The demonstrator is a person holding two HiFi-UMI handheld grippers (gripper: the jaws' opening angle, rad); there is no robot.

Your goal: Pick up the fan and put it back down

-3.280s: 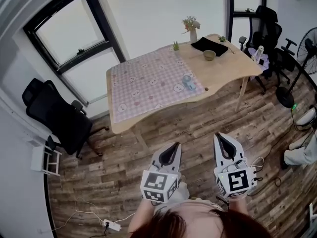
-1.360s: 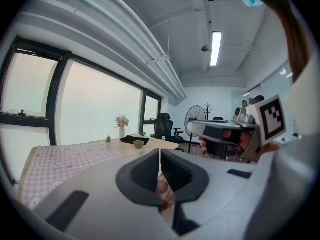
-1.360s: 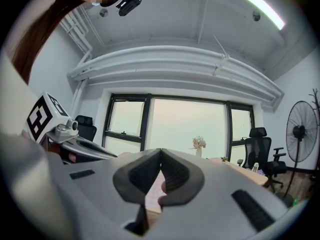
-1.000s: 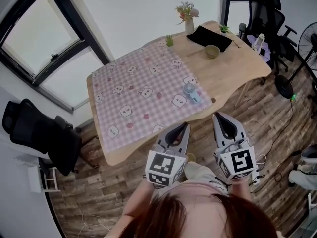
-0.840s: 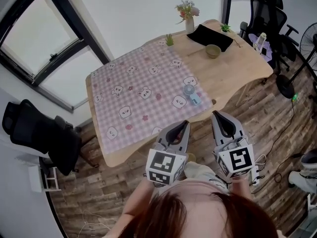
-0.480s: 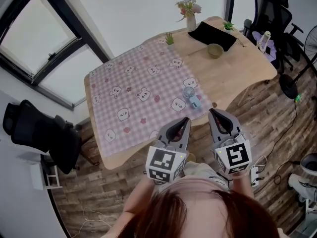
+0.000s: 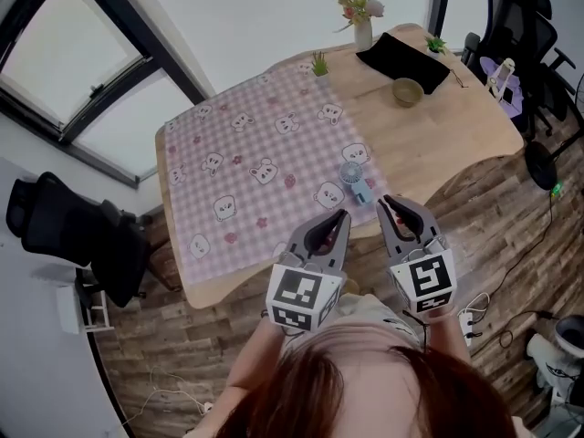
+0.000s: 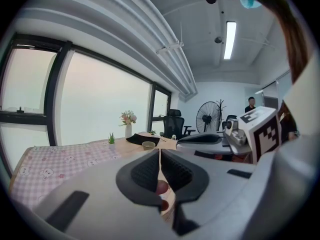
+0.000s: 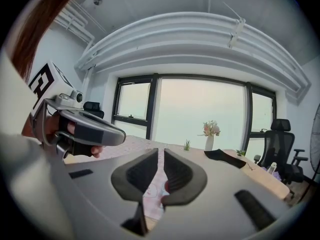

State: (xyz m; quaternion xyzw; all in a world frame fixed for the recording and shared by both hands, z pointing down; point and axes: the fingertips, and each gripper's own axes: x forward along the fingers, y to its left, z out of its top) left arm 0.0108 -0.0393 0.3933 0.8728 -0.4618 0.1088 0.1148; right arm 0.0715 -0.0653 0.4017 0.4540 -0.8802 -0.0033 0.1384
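Observation:
A small light-blue hand-held fan (image 7: 354,182) lies on the pink checked cloth (image 7: 255,144) near the wooden table's (image 7: 474,126) front edge. My left gripper (image 7: 339,217) hovers over that edge, just left of and short of the fan, shut with nothing in it (image 8: 160,151). My right gripper (image 7: 388,203) is just right of and below the fan, not touching it. Its jaws have just been opening and stand slightly apart, with nothing between them (image 9: 161,151). The jaws hide the fan in both gripper views.
At the table's far end stand a flower vase (image 7: 362,26), a small plant (image 7: 319,65), a bowl (image 7: 407,91) and a black mat (image 7: 401,60). A black office chair (image 7: 82,235) is at the left, more chairs (image 7: 520,16) and a standing fan's base (image 7: 546,167) at the right.
Both grippers have moved forward from over the floor to the table's front edge, closer to the fan. A small gap now shows between the right jaws.

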